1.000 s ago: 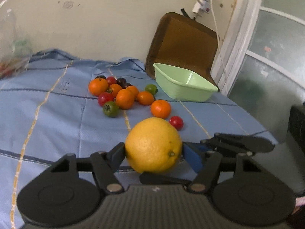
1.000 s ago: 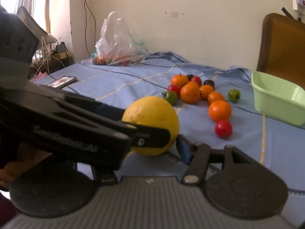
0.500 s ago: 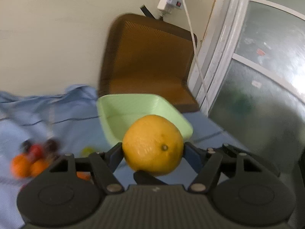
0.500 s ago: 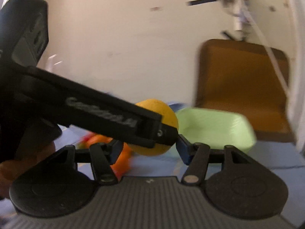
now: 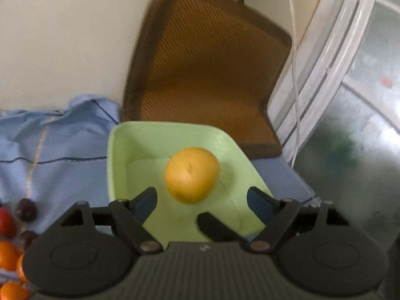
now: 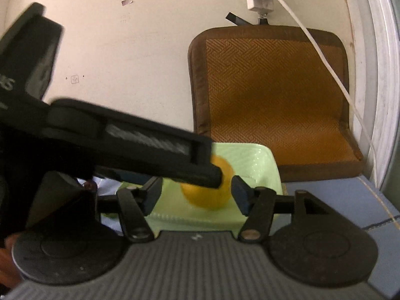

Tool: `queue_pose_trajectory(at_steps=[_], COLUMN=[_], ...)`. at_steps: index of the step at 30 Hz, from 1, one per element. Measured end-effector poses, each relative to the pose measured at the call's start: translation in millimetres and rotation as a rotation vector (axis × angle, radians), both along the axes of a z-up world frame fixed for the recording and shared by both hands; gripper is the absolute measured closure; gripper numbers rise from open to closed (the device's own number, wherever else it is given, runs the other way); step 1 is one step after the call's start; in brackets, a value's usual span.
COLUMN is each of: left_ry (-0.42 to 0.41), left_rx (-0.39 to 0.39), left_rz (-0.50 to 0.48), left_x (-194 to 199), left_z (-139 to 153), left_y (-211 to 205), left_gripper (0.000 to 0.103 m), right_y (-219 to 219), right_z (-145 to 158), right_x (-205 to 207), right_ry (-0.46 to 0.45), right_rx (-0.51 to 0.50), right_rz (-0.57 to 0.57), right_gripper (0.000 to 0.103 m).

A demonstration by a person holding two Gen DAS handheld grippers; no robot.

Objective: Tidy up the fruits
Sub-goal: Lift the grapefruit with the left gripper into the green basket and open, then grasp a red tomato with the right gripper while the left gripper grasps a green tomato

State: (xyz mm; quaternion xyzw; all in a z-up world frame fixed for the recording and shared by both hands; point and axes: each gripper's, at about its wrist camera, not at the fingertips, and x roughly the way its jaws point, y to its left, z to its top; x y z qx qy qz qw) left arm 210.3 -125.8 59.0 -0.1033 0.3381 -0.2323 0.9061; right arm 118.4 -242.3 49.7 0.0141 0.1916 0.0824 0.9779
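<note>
A large yellow-orange citrus fruit (image 5: 192, 175) is inside the light green plastic bin (image 5: 155, 135), free of both grippers and slightly blurred. My left gripper (image 5: 202, 200) is open just above the bin's near side, its fingers apart on either side of the fruit. In the right wrist view the fruit (image 6: 212, 192) shows partly behind the left gripper's body (image 6: 125, 145), over the bin (image 6: 252, 157). My right gripper (image 6: 196, 195) is open and empty, just in front of the bin.
Small oranges (image 5: 8, 255), a red tomato (image 5: 5, 221) and dark plums (image 5: 25, 208) lie on the blue cloth (image 5: 62, 150) at the left. A brown woven chair (image 5: 207, 75) stands behind the bin. A white cable (image 6: 325, 62) hangs by the door frame at the right.
My left gripper carried the fruit from the table to over the bin, then opened and let it go into the bin. The right gripper followed alongside.
</note>
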Motion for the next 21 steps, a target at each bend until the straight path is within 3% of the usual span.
queue_pose_trajectory(at_steps=[4, 7, 11, 17, 21], left_ry=[-0.125, -0.196, -0.151, -0.1, -0.099], left_rx=[-0.036, 0.015, 0.132, 0.191, 0.18], left_rz=[0.094, 0.219, 0.351, 0.363, 0.335], left_x=[-59.2, -118.0, -168.0, -186.0, -188.5], left_z=[15.2, 9.9, -17.8, -55.0, -57.7], left_y=[51.4, 95.4, 133.5, 141.3, 144.0], left_gripper=[0.013, 0.01, 0.01, 0.015, 0.017], right_y=[-12.0, -15.5, -11.4, 3.3, 9.2], right_z=[8.8, 11.2, 11.3, 8.9, 6.0], right_x=[-9.6, -15.0, -23.8, -32.0, -28.3], right_ry=[-0.063, -0.09, -0.127, -0.162, -0.057], right_rx=[0.077, 0.126, 0.164, 0.128, 0.136], right_rz=[-0.018, -0.007, 0.03, 0.081, 0.115], right_gripper=[0.039, 0.039, 0.039, 0.042, 0.059])
